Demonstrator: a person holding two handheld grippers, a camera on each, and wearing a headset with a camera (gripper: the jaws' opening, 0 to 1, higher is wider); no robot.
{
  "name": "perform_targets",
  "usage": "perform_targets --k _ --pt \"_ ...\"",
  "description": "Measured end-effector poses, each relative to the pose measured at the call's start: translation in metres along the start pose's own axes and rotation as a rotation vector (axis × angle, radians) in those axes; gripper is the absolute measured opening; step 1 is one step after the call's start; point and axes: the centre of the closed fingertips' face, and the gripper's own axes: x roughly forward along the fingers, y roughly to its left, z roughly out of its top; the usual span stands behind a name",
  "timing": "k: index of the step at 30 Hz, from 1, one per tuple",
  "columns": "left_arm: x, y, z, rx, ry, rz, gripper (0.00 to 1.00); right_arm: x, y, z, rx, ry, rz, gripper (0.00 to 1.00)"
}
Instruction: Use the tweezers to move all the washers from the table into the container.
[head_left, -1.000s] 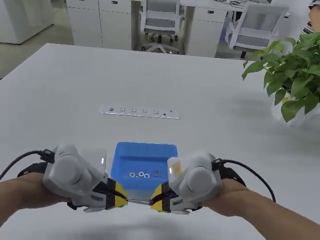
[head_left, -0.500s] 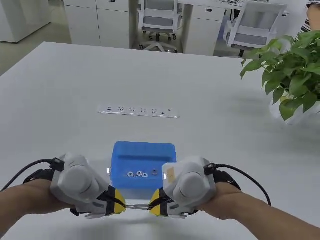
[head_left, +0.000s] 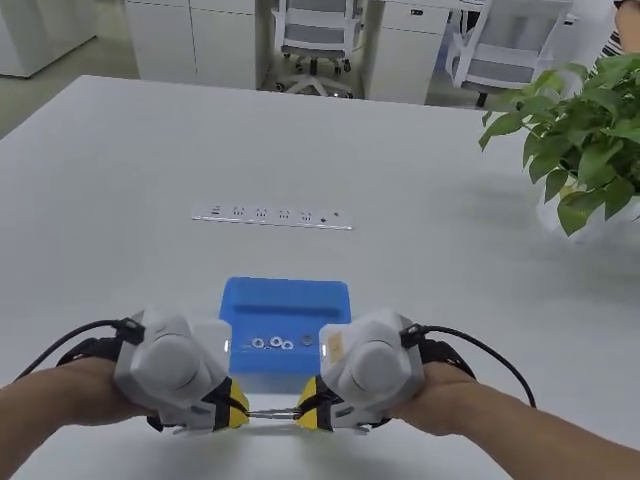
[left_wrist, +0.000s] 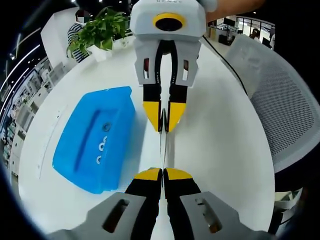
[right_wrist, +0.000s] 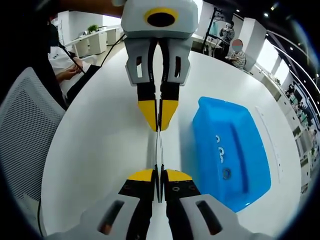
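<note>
Washers (head_left: 280, 343): four in one box (head_left: 285, 300). Left tongs (head_left: 238, 412) and right tongs (head_left: 306, 413) both squeeze one tweezers (head_left: 272, 412). One plant (head_left: 585, 120) stands well apart.

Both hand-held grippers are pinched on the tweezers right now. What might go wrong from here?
The tweezers span between the left hand-held gripper and the right hand-held gripper, each pinching one end; a careless release may drop or twist them. The blue container sits close by; a swing might knock it and scatter its washers.
</note>
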Motion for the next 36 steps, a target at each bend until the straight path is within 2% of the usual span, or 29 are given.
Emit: perform_targets --k 9,19,36 --pt "0.0060 -0.0035 -0.0080 0.002 0.037 -0.017 0.06 0.0068 0.0043 -0.0018 0.014 0.005 0.012 0.09" --pt "0.0089 -0.0060 -0.0058 -0.002 0.034 -0.028 0.06 0.0063 0.0068 -0.0071 0.028 0.011 0.018 0.11" --pt "0.0084 -0.0085 -0.0084 -0.024 0.037 -0.041 0.06 0.0079 0.0098 -0.0053 0.042 -0.001 0.032 0.11"
